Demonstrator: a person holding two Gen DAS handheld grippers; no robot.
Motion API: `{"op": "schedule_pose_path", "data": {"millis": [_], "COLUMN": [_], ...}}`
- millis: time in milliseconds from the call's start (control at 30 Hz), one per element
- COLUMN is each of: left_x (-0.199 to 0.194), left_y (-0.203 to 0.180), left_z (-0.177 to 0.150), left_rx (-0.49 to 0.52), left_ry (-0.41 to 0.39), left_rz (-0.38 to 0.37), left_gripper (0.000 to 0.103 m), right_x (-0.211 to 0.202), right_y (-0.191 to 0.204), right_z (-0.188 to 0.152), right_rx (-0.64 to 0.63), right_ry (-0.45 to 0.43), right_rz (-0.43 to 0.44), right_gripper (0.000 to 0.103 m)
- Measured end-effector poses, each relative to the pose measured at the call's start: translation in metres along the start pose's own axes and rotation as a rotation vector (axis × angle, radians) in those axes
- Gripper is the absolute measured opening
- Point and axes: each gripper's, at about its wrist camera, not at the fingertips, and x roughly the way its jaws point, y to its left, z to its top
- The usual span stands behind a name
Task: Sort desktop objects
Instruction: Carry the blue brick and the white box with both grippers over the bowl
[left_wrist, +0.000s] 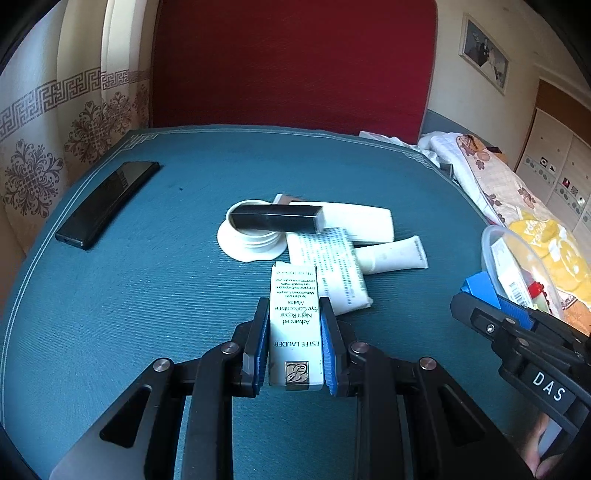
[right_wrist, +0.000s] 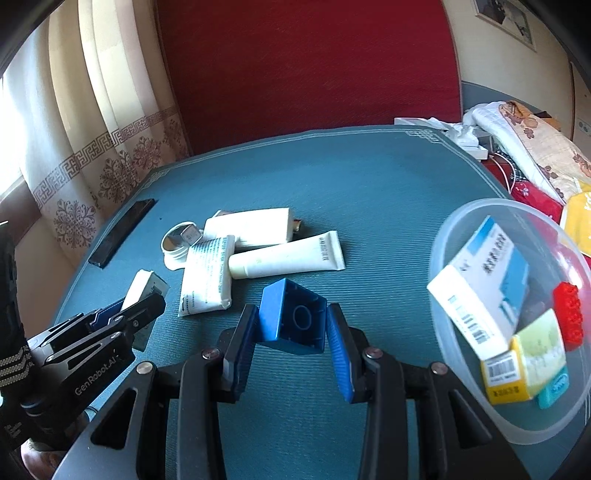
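Note:
My left gripper (left_wrist: 295, 314) is shut on a white Estee Lauder box (left_wrist: 294, 325), held over the blue mat; it also shows in the right wrist view (right_wrist: 142, 286). My right gripper (right_wrist: 291, 314) is shut on a blue toy brick (right_wrist: 291, 319), hollow side toward the camera, left of the clear plastic bowl (right_wrist: 458, 221). In the left wrist view the brick (left_wrist: 480, 290) sits at the bowl's rim (left_wrist: 491, 236). The bowl holds several small boxes and a red brick (right_wrist: 570, 317).
On the mat (left_wrist: 147, 277) lie a white jar (left_wrist: 251, 236) with a black box (left_wrist: 277, 218) across it, a white pouch (right_wrist: 207, 277), a white tube (right_wrist: 288, 254) and a white box (right_wrist: 251, 225). A black phone (left_wrist: 107, 201) lies far left. Bedding lies right.

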Motion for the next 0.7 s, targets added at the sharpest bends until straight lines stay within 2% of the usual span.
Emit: {"op": "schedule_pose_path", "data": {"millis": [333,700], "left_x": [-0.012,-0.020], "left_y": [-0.028,-0.065], "left_z": [-0.001,0.003], "left_rx": [0.047,0.118], "left_ry": [0.001,-0.006], "left_rz": [-0.027,-0.054], "left_gripper": [0.027,0.027], "right_x": [-0.018,-0.048], "right_y": [-0.020,-0.069], "right_z": [-0.005,-0.001], "right_rx": [0.017,0.072], "right_ry": [-0.031,-0.094], "right_rz": [-0.016,-0.084], "right_gripper": [0.041,0.041]}}
